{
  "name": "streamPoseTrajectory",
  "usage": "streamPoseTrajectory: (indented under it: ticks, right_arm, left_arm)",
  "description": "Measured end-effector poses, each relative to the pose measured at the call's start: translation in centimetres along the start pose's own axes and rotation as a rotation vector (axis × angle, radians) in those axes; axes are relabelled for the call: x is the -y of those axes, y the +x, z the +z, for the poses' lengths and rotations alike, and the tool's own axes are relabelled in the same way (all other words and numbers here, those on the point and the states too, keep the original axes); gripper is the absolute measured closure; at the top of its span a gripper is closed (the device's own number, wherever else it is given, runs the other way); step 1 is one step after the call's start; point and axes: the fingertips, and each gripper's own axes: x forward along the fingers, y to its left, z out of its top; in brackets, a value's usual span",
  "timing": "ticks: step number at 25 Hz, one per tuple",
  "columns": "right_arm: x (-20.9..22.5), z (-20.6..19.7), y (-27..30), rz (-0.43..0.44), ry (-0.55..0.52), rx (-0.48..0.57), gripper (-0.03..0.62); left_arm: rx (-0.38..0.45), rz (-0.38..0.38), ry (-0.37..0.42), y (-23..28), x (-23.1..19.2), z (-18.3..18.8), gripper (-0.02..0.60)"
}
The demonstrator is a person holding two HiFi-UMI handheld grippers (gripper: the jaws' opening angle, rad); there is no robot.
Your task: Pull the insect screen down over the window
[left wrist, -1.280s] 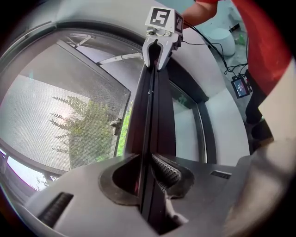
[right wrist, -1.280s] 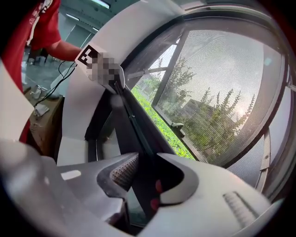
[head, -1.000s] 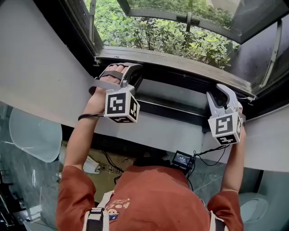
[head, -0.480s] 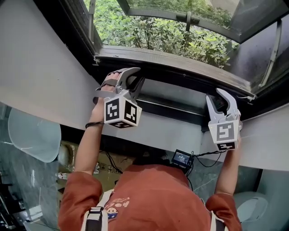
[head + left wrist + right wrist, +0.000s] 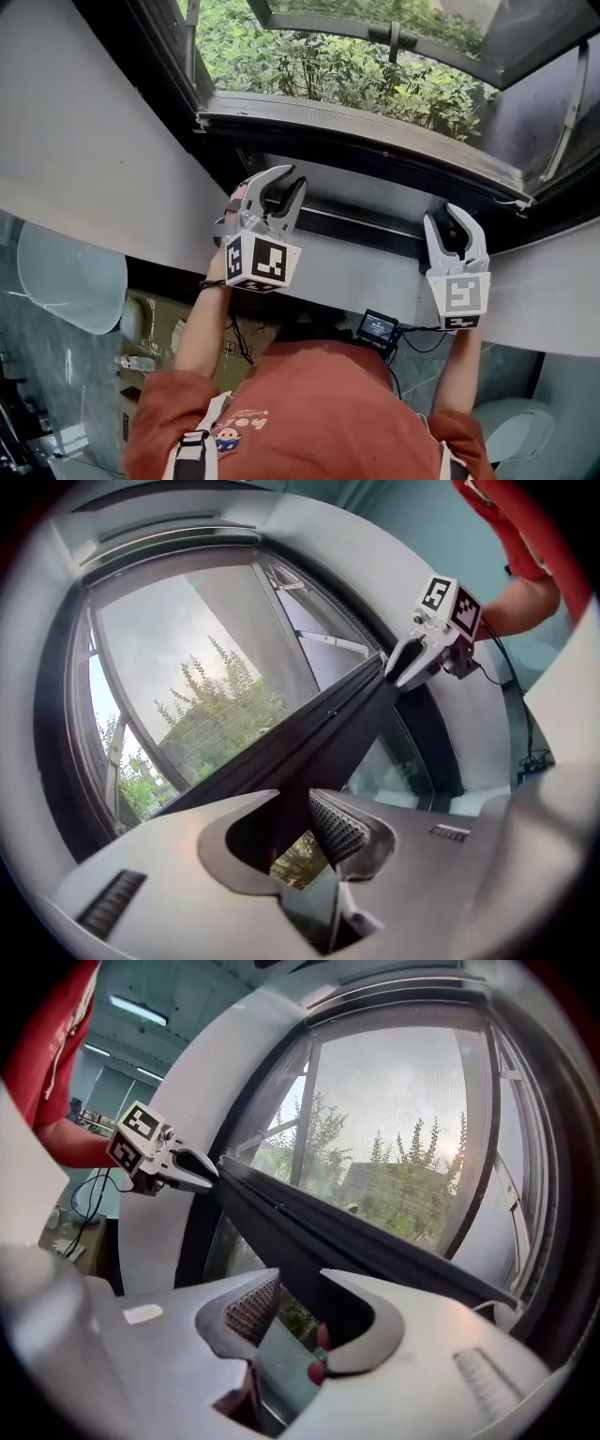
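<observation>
Two grippers had dropped since a second earlier, bringing the screen's bar down with them. The left gripper [image 5: 289, 180] had its jaws closed to a narrow gap around the dark pull bar [image 5: 356, 228], which ran between the ribbed pads. The right gripper [image 5: 451, 217] clamped the same bar in the same way, towards its 3 o'clock end. In the head view the left one had shifted toward 5 o'clock, away from the window frame [image 5: 375, 150]; the right one had sunk less. A wider band of grey insect screen [image 5: 375, 192] showed between frame and bar, at 12 o'clock from the bar. At 7 o'clock from the left gripper, low down, sat a cardboard box [image 5: 155, 323]; its contents were too unclear to name.
</observation>
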Motion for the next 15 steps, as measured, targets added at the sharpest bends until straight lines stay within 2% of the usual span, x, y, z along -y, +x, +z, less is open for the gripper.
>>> streamPoseTrajectory:
  ticks: [5,11,15]
  right_arm:
    - [-1.5,-1.2,-0.7,-0.006,0.074,0.012,0.453]
    - [-3.1,-2.3,-1.7,-0.023,0.172,0.029,0.453]
    - [-3.8,-3.7,-2.7,-0.042,0.236,0.034,0.453]
  left_arm:
    - [0.021,0.051,-0.162,-1.1,2.0,-0.8,0.482]
    - [0.047,0.058,-0.333,-2.2,3.9,-1.8,0.482]
    - [0.069,0.087,-0.408,-3.3,4.1,-2.2,0.482]
